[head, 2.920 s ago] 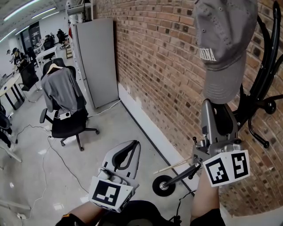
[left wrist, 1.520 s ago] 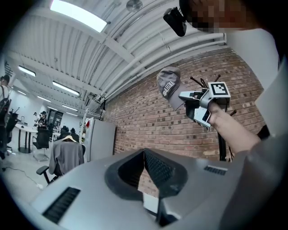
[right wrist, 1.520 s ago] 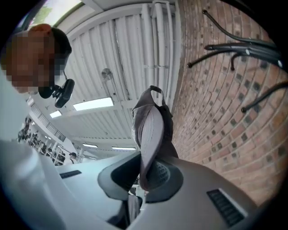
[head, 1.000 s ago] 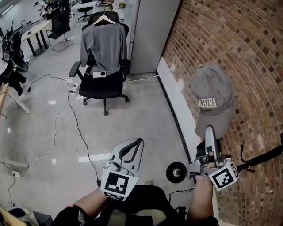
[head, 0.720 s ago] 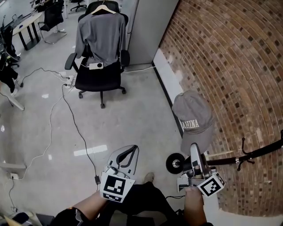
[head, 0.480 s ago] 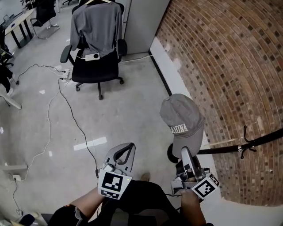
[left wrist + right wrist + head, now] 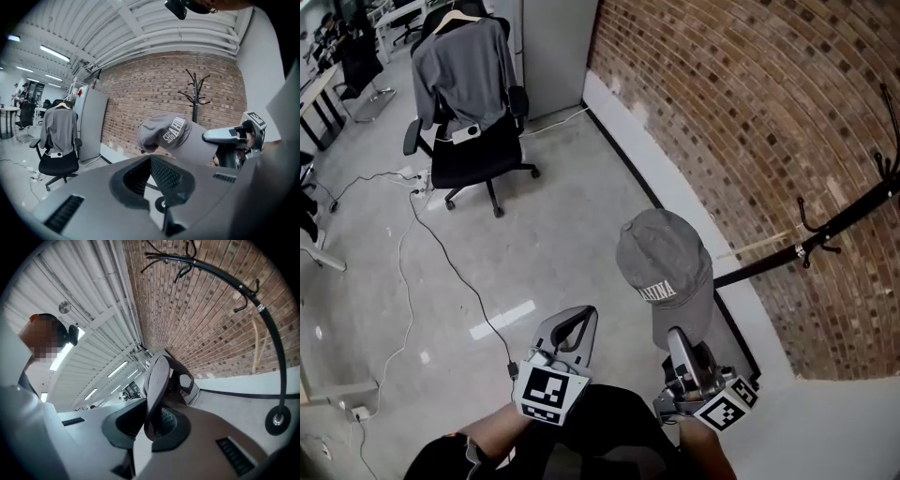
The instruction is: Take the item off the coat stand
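- The right gripper's (image 7: 152, 422) fingers (image 7: 180, 426) stand narrow, pinched on the brim (image 7: 157, 380) of the grey cap (image 7: 661, 267). The brim sits edge-on between the pads.
- The left gripper's (image 7: 584, 315) fingers (image 7: 171, 176) are closed together with nothing between them. This gripper hangs on the side of the cap away from the coat stand (image 7: 195, 110).
- The cap is off the coat stand and well apart from its hooks. It is held in the air on the stand's room side, with its crown pointing away from the gripper.
- The lift-off looks finished, so the step in hand is probably carrying the cap clear.
- To do that well, hold the pinch firm, because only the brim is gripped and the soft crown can swing or sag.
- Move slowly and steer away from the coat stand, so the strap at the back of the cap cannot catch a hook.
- If the cap starts to slip, the free left gripper could steady the crown from the side away from the coat stand.
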`<state>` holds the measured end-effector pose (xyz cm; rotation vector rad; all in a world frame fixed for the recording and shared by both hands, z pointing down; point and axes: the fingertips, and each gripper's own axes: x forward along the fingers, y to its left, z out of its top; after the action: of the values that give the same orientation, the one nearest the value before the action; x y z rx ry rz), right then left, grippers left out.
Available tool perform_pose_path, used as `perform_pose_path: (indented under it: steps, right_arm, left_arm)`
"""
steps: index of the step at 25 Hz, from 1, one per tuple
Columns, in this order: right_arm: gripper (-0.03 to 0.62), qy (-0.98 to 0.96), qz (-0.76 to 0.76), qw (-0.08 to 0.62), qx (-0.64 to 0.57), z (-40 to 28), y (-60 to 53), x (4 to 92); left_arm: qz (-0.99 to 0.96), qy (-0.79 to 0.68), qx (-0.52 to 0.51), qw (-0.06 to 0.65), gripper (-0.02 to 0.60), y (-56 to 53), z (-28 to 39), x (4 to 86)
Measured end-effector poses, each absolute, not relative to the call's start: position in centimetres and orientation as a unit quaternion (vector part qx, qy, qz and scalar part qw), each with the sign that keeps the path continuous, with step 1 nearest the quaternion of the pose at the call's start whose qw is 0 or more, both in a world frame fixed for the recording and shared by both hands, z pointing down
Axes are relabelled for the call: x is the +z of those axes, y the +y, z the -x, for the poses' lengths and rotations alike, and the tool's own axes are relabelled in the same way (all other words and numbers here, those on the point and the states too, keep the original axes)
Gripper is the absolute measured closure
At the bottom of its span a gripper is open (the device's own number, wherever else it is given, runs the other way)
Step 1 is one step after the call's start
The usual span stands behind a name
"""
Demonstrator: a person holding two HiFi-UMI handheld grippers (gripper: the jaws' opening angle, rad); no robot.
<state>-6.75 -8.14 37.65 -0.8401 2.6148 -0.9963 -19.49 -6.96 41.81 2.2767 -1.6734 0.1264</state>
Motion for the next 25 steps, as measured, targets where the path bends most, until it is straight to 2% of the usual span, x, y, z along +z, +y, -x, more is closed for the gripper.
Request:
perform_pose_path:
  steps: [5,10,25]
  right_arm:
    - [0.563,0.876,0.339,0.114,-0.324,-2.9,-1.4,39.6]
    - [0.563,0.858,0.394,0.124,-0.305,-10.7,4.9,41.1]
    - [0.563,0.814,0.469,0.133,-0.317,-22.2,14.3,45.4]
  left_arm:
    - [-0.837,-0.529,0.049,0.132,0.555,-2.7,8.5,40.6]
    - [-0.861,-0.486,0.068,0.13,0.555,2.2,0.4,41.6]
    - [-0.894,-0.417,0.113,0.12,0.555,8.5,-12.1,45.2]
